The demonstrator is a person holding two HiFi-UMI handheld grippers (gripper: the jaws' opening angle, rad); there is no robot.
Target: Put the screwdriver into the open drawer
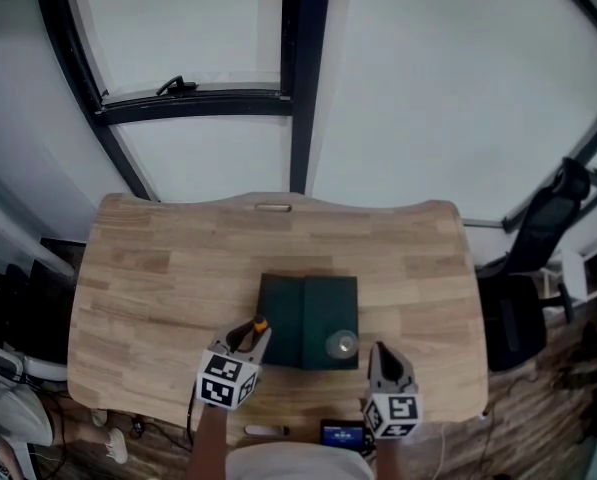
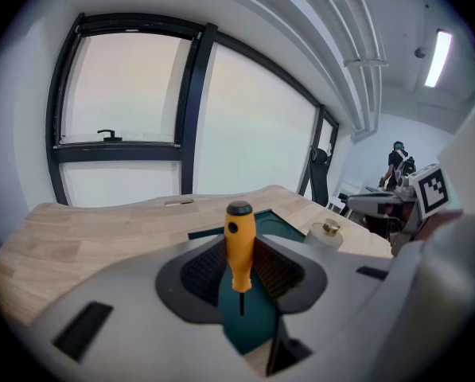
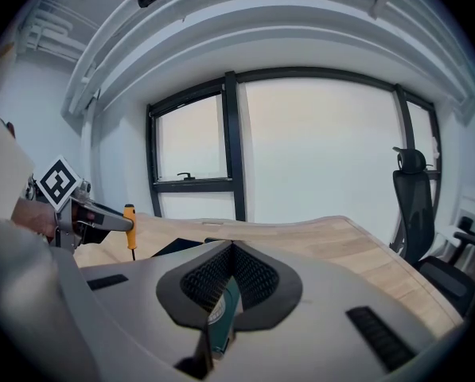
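Pale wooden table point(image 1: 158, 268) before a dark-framed window point(image 1: 298, 78). Screwdriver point(image 2: 239, 245) clamped between the fingers point(image 2: 197, 273) of the left gripper point(image 2: 241, 255), upright. Orange handle pinched about mid-length, black cap above the fingers, thin shaft pointing down below them. Raised off the table, touching nothing but the pads.

Just beyond and below those fingers: dark green box point(image 1: 308, 318) lying flat on the wood. Open tray or drawer, cannot tell. Ahead and to the right of the same fingers: small pale round object with brass-coloured top point(image 2: 329, 231), at the box's near right corner.

Right gripper point(image 3: 231, 255) empty. Fingers point(image 3: 257, 281) pressed together at the tips, only a thin slit lower down, with green of the box showing through. Hovers over the table's near edge, well apart from the left fingers. Black office chair point(image 3: 412, 181) far off to the right of the right fingers.
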